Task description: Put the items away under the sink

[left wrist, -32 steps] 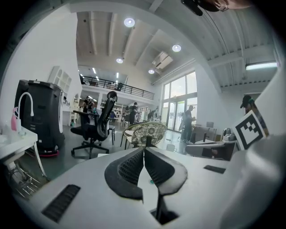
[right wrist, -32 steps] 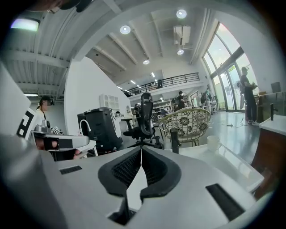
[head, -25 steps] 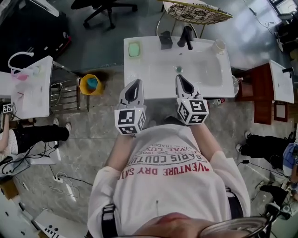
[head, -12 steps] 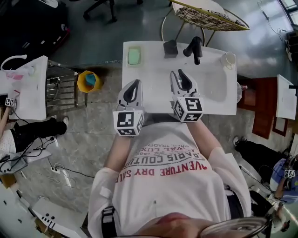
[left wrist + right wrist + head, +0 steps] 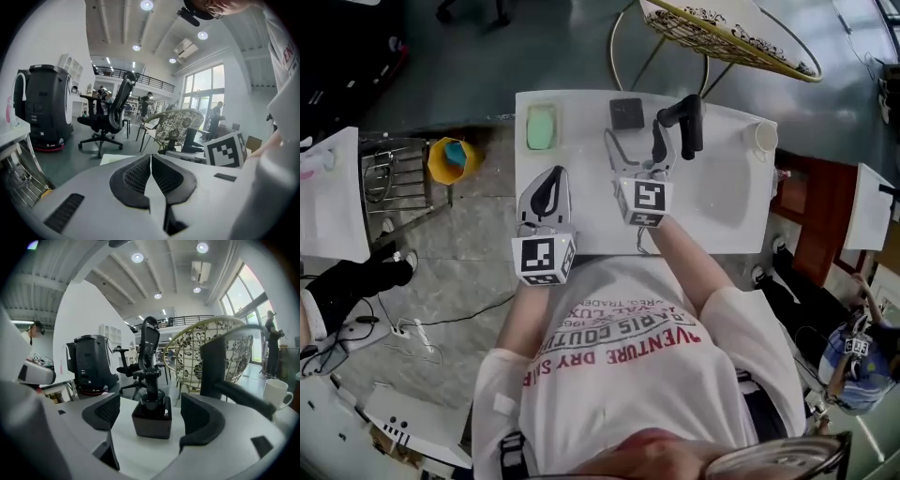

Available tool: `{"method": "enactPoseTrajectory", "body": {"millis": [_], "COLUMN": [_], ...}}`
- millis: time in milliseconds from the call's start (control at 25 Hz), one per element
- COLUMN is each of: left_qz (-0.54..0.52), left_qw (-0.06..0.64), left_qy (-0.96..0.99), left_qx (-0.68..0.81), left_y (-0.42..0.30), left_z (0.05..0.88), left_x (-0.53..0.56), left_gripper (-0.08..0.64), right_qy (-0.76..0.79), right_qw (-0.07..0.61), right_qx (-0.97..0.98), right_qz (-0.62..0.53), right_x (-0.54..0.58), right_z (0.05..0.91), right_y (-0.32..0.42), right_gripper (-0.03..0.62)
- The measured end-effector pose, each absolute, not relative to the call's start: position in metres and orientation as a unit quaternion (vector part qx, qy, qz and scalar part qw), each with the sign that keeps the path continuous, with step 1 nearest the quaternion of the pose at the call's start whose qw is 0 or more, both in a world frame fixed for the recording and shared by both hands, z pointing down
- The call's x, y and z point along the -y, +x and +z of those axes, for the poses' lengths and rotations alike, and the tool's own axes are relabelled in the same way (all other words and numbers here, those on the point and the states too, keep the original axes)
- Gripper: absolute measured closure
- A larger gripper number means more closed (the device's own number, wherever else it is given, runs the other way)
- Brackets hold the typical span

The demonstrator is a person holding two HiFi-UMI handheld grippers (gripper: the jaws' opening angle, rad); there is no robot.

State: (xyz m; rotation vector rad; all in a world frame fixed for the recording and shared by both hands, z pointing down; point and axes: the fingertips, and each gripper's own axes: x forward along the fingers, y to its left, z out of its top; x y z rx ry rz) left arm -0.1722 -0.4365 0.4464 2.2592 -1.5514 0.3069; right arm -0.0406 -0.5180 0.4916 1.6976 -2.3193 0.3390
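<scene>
Both tongs have pushed forward over the sink since a second ago. The right tongs (image 5: 636, 142) went furthest, and their jaws have just been opening. They're spread wide now, with the dark pump dispenser (image 5: 151, 420) standing between them, pads clear of it on both sides. So released, nothing held. The left tongs (image 5: 549, 180) are clenched on nothing, hanging over the near part of the surface (image 5: 591, 192).

Everything to put away looks to be still up top. The dispenser is at 12 o'clock of the right tongs, a green soap (image 5: 541, 127) at 12 o'clock of the left ones, and a mug (image 5: 762, 138) way off at 3 o'clock.

What I'd worry about:
- The faucet (image 5: 686, 120) sits just at 1 o'clock of the right jaw, so any drift that way probably clips it.
- The dispenser looks smooth and top-heavy. Squeeze it off-centre or up on the neck and I reckon it tips or twists out.

Stuff I can't see or make out:
- The space under the sink doesn't show in any view, and the person's body covers the front edge.
- In the right gripper view the pump top blends into an office chair behind it, so I can't say where it ends.
- Can't tell if the green thing is a bare bar or a dish.
</scene>
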Motion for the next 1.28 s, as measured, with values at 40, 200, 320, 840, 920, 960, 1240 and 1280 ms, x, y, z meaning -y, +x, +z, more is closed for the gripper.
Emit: {"method": "enactPoseTrajectory", "body": {"millis": [40, 200, 320, 840, 920, 960, 1240, 1280], "left_qz": [0.111, 0.117, 0.123, 0.133, 0.134, 0.133, 0.125, 0.124], "left_qw": [0.195, 0.206, 0.212, 0.243, 0.243, 0.242, 0.231, 0.228], "left_qy": [0.803, 0.801, 0.794, 0.781, 0.781, 0.782, 0.793, 0.795], "left_qx": [0.551, 0.55, 0.556, 0.56, 0.559, 0.558, 0.55, 0.548], "left_y": [-0.17, -0.16, -0.163, -0.178, -0.176, -0.175, -0.174, -0.175], "left_z": [0.453, 0.473, 0.487, 0.506, 0.505, 0.503, 0.488, 0.486], "left_x": [0.441, 0.457, 0.471, 0.482, 0.479, 0.477, 0.463, 0.459], "left_gripper": [0.532, 0.532, 0.532, 0.532, 0.532, 0.532, 0.532, 0.532], "right_qy": [0.584, 0.584, 0.583, 0.6, 0.596, 0.593, 0.569, 0.567], "right_qw": [0.132, 0.149, 0.158, 0.204, 0.204, 0.204, 0.204, 0.203], "right_qx": [0.792, 0.789, 0.786, 0.763, 0.765, 0.767, 0.781, 0.782], "right_qz": [0.12, 0.117, 0.129, 0.13, 0.133, 0.135, 0.156, 0.159], "right_x": [0.524, 0.545, 0.559, 0.584, 0.582, 0.58, 0.57, 0.565], "right_z": [0.501, 0.529, 0.552, 0.567, 0.566, 0.565, 0.558, 0.556], "right_y": [-0.04, -0.038, -0.042, -0.046, -0.044, -0.043, -0.041, -0.041], "right_gripper": [0.207, 0.204, 0.204, 0.208, 0.21, 0.21, 0.215, 0.215]}}
